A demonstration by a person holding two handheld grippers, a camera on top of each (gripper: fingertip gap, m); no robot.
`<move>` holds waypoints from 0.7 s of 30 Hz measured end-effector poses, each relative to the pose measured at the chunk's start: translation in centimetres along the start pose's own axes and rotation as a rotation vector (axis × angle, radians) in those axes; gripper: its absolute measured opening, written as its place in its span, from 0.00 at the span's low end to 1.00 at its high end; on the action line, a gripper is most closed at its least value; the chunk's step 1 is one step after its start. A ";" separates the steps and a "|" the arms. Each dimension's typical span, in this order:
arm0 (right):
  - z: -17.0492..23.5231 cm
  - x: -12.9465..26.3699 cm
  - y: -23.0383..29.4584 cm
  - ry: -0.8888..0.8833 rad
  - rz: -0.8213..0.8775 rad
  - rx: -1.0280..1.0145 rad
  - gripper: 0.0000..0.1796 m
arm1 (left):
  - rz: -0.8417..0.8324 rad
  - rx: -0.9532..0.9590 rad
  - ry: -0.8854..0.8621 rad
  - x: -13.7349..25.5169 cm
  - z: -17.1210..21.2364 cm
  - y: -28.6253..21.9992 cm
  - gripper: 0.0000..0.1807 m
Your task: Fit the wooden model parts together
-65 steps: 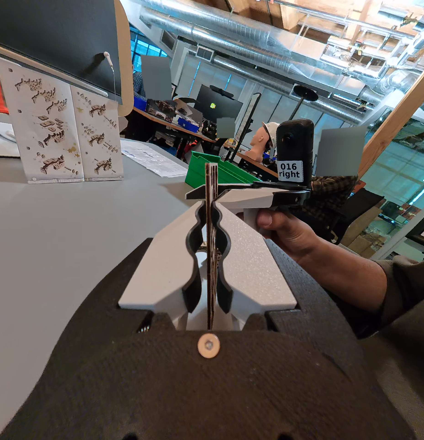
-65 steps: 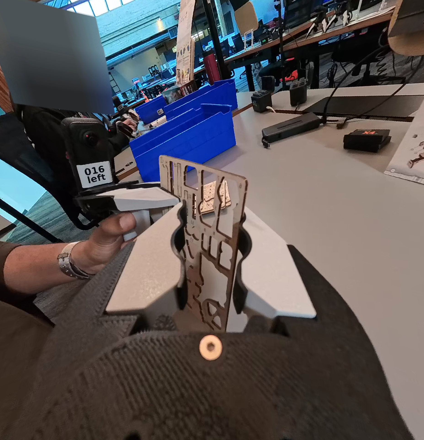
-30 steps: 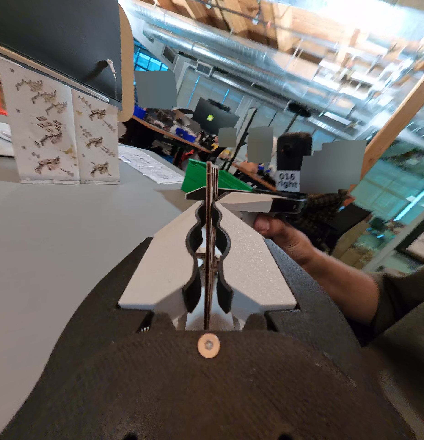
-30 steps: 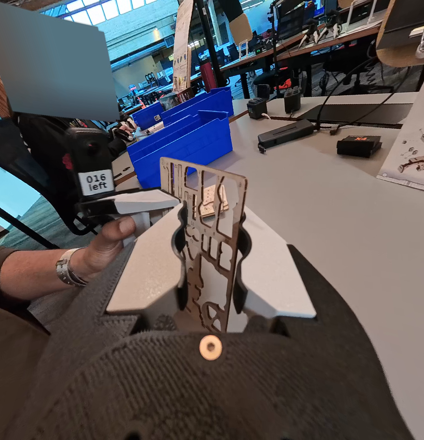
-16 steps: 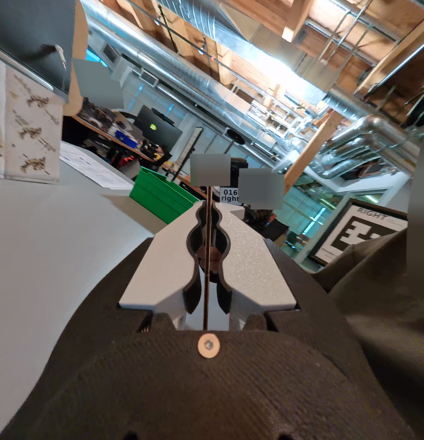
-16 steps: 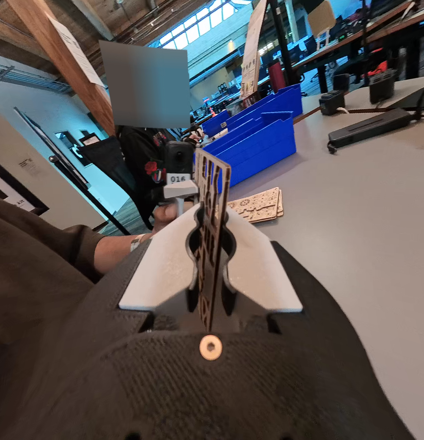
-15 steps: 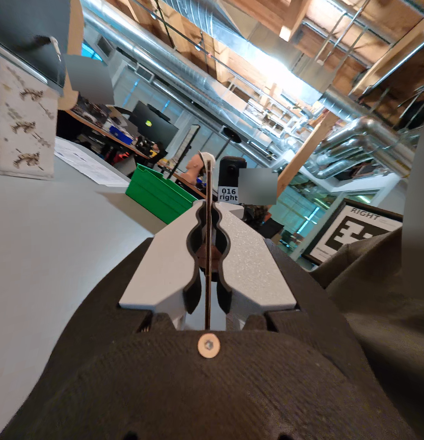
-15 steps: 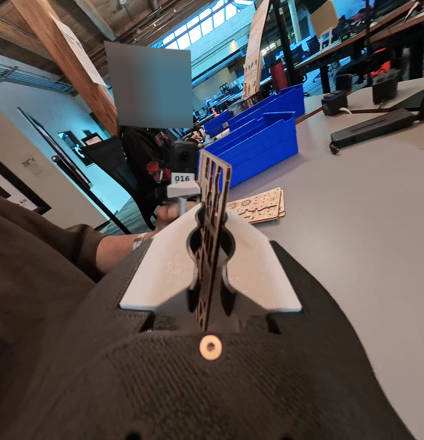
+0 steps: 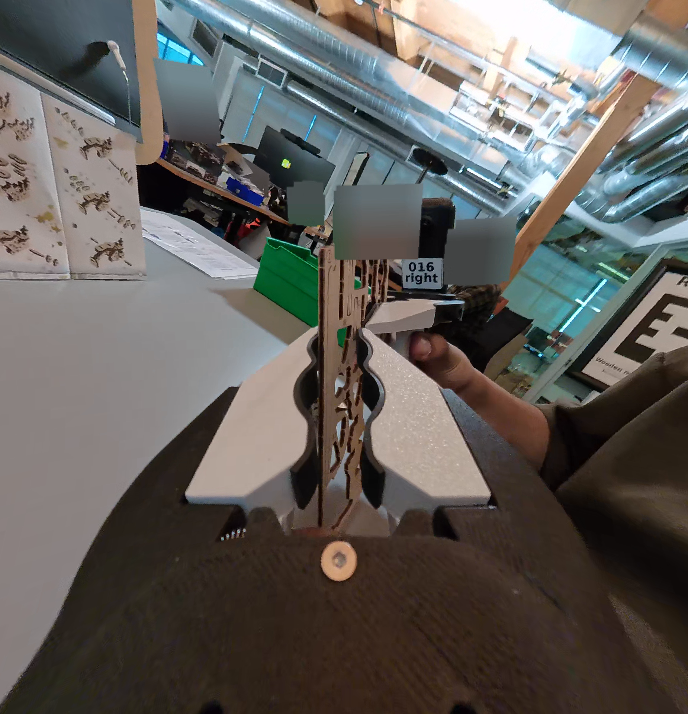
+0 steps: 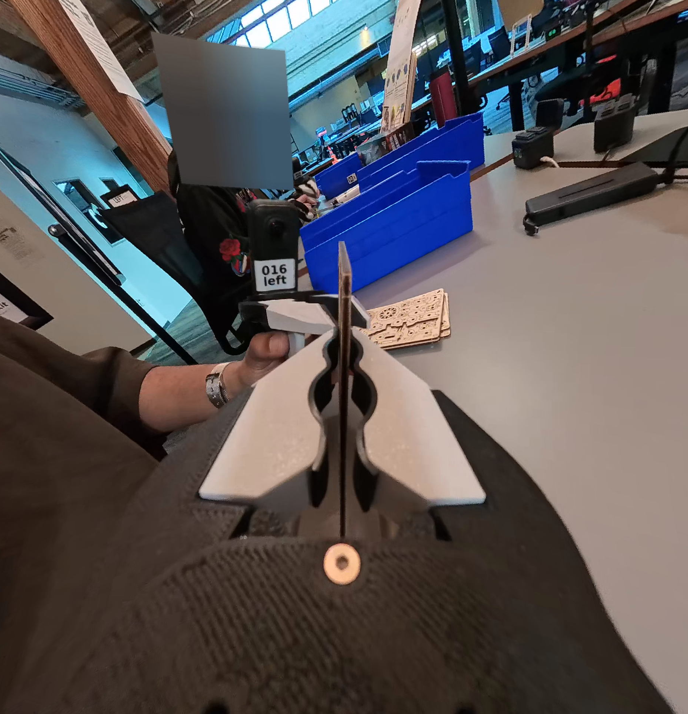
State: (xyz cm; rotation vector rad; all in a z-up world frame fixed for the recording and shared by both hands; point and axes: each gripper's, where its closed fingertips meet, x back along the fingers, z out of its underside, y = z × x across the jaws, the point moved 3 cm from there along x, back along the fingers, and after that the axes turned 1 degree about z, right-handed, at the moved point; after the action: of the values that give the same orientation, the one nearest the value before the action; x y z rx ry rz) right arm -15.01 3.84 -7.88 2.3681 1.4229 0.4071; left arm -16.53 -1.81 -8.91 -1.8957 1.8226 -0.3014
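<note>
A thin laser-cut wooden sheet (image 9: 336,309) stands upright between the fingers of my left gripper (image 9: 338,336). I see it at a slant, and the jaws stand slightly apart around it. In the right wrist view the same sheet (image 10: 343,293) shows edge-on, and my right gripper (image 10: 343,340) is shut flat on it. Both grippers are held above the grey table (image 10: 566,347) and meet at the sheet. The right gripper (image 9: 404,318) shows just behind the sheet in the left wrist view. The left gripper (image 10: 296,313) shows just behind it in the right wrist view.
A stack of wooden part sheets (image 10: 408,320) lies on the table ahead of the right gripper. Blue bins (image 10: 389,224) stand behind it. A black power strip (image 10: 589,193) lies far right. A green bin (image 9: 292,282) and propped instruction sheets (image 9: 64,193) show in the left wrist view. Only a small space, under 4 cm, lies between the two pairs of fingers.
The right gripper went from straddling the sheet face-on to being shut on it edge-on. In the left wrist view the sheet went from edge-on to slanted and the jaws widened slightly.
</note>
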 end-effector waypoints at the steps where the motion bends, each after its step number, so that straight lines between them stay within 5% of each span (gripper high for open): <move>1: 0.0 0.0 0.0 0.002 0.001 -0.003 0.01 | -0.011 -0.012 0.006 0.0 0.0 0.1 0.07; 21: 0.1 0.0 0.0 0.020 0.012 -0.031 0.01 | -0.028 -0.028 0.025 0.1 -0.2 0.2 0.06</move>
State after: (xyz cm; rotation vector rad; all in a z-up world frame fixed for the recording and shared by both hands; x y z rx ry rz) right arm -14.97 3.79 -7.95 2.3558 1.4019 0.4539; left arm -16.77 -1.97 -8.80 -1.9461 1.8264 -0.3123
